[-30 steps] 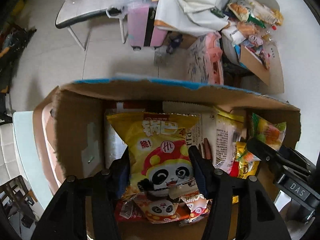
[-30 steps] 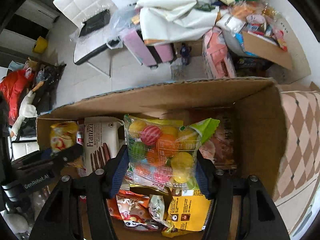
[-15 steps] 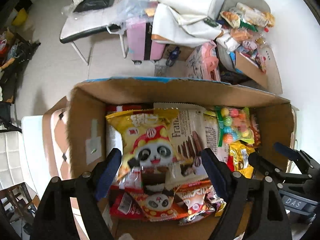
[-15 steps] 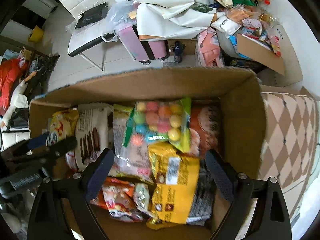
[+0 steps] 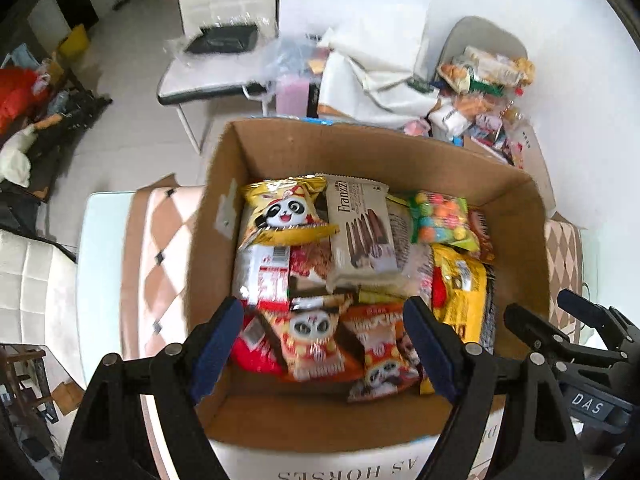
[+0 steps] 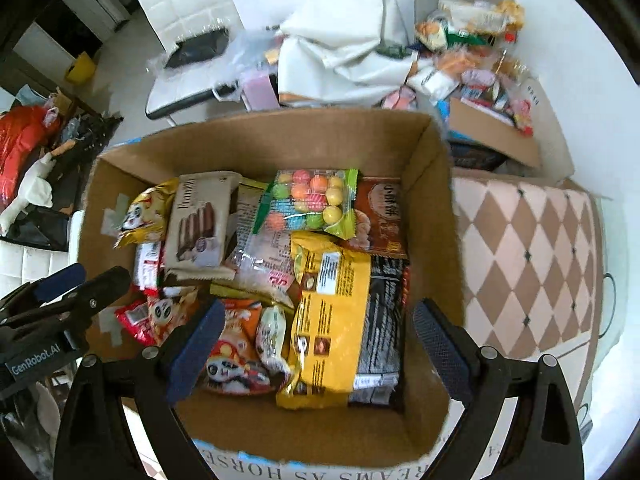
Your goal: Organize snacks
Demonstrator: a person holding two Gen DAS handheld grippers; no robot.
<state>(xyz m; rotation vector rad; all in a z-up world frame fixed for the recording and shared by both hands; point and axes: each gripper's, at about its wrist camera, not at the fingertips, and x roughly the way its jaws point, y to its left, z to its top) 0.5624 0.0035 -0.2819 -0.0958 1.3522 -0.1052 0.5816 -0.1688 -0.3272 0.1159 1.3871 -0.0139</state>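
Note:
An open cardboard box (image 5: 372,152) holds many snack packs. In the left wrist view a yellow panda bag (image 5: 282,210) lies at the back left, beside a Franzzi wafer pack (image 5: 360,232) and a bag of coloured candy balls (image 5: 440,218). My left gripper (image 5: 322,344) is open and empty above the box's near side. In the right wrist view the box (image 6: 260,144) shows the candy ball bag (image 6: 314,200) and a large yellow bag (image 6: 332,320). My right gripper (image 6: 316,344) is open and empty above the box.
The box stands on a table with a checked pink and brown cloth (image 6: 528,264). Behind it are a white chair (image 5: 224,4), a draped white cloth (image 6: 332,52), a pink case (image 5: 292,92) and another carton of snacks (image 6: 488,120).
One second ago my left gripper was shut on the panda bag and my right on the candy ball bag. Both opened, left the bags in the box, and have risen back.

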